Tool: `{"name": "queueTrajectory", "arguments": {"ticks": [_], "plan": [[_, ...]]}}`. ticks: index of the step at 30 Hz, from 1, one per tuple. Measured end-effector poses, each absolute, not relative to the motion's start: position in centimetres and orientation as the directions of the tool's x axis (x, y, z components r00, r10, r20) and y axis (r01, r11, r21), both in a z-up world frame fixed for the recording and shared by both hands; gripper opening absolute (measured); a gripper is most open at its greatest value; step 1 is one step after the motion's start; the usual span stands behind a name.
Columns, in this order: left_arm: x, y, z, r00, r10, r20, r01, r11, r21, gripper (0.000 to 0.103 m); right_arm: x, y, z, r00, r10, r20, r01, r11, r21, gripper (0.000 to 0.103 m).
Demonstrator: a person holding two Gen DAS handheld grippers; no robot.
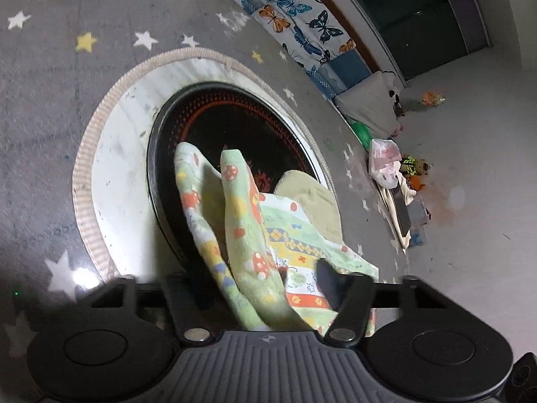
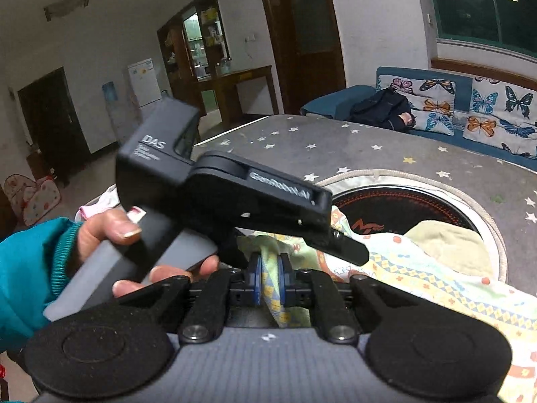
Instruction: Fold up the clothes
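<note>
Right tongs (image 2: 269,277) pinched on bunched cloth (image 2: 419,268); left tongs (image 1: 268,285) half spread around raised cloth fold, pads not visibly pressing. Cloth drapes over round black heater (image 1: 214,117) in table (image 1: 84,84).

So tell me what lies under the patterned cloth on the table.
The patterned cloth drapes over the black round plate and a beige cloth. Whatever else lies beneath is hidden.

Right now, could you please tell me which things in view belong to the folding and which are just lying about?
For the folding:
patterned cloth
left gripper
right gripper

Lying about:
beige cloth
black round plate
plastic bag
</note>
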State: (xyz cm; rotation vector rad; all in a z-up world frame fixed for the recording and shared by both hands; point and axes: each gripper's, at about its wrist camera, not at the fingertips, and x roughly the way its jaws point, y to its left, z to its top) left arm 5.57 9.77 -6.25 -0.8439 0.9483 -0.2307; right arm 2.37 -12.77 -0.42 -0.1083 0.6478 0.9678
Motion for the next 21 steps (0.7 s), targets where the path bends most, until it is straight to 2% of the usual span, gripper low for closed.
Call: {"name": "queueTrajectory", "arguments": {"ticks": [2, 4, 8, 14, 21], "plan": [[5.6, 9.5, -6.5, 0.578, -0.514, -0.634, -0.167, 0.686, -0.708, 0.033, 2.4, -12.8, -0.7, 0.382, 0.731, -0.566, -0.801, 0.567, 0.193, 0.009], [5.6, 9.1, -6.3, 0.579, -0.494, -0.649, -0.149, 0.718, -0.680, 0.026, 2.3, -13.1, -0.9, 0.382, 0.728, -0.569, -0.797, 0.571, 0.196, 0.012], [5.4, 8.8, -6.1, 0.583, -0.474, -0.659, -0.134, 0.744, -0.654, 0.026, 2.9, -15.0, -1.2, 0.399, 0.718, -0.570, -0.770, 0.600, 0.218, 0.039], [5.3, 8.3, -5.9, 0.597, -0.446, -0.667, -0.122, 0.771, -0.625, 0.031, 4.9, -20.8, -1.9, 0.535, 0.600, -0.595, -0.628, 0.754, 0.195, 0.052], [5.0, 7.7, -5.6, 0.611, -0.422, -0.670, -0.090, 0.803, -0.589, 0.033, 8.9, -28.7, -3.6, 0.681, 0.362, -0.636, -0.360, 0.922, 0.140, 0.056]]}}
